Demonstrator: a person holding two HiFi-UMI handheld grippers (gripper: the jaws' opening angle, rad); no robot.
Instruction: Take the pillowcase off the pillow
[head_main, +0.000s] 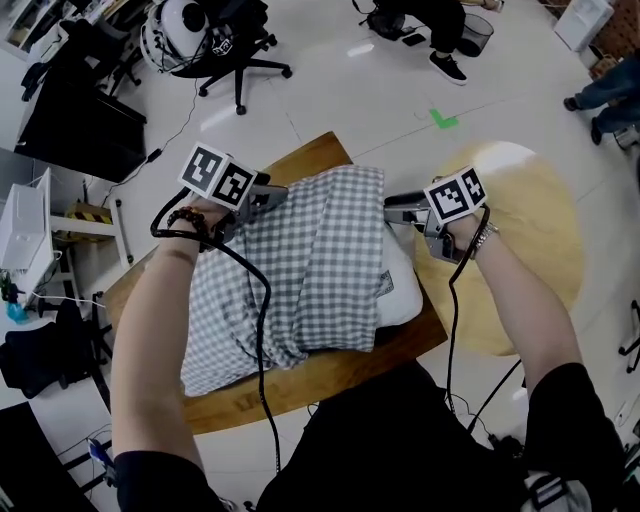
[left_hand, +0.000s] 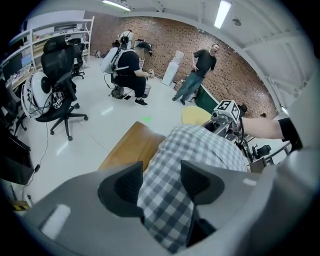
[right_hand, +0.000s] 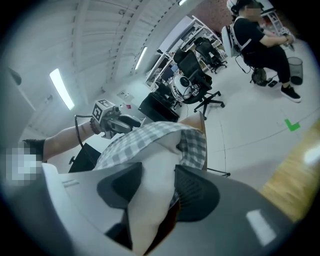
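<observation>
Now, bite before you pull.
Your left gripper (head_main: 280, 193) gapes around the pillowcase (head_main: 310, 260), mid-frame on the table (head_main: 330, 375); the right gripper (head_main: 390, 208) gapes around the bare pillow (head_main: 400, 285). Clench both deep, then draw apart slowly.

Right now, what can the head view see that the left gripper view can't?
Only the head view shows the white pillow peeking out of its cover, and the left gripper's marker cube. Only the left gripper view shows the brick wall and a standing person near it. Both show the checked pillowcase, the wooden table and the right gripper.
</observation>
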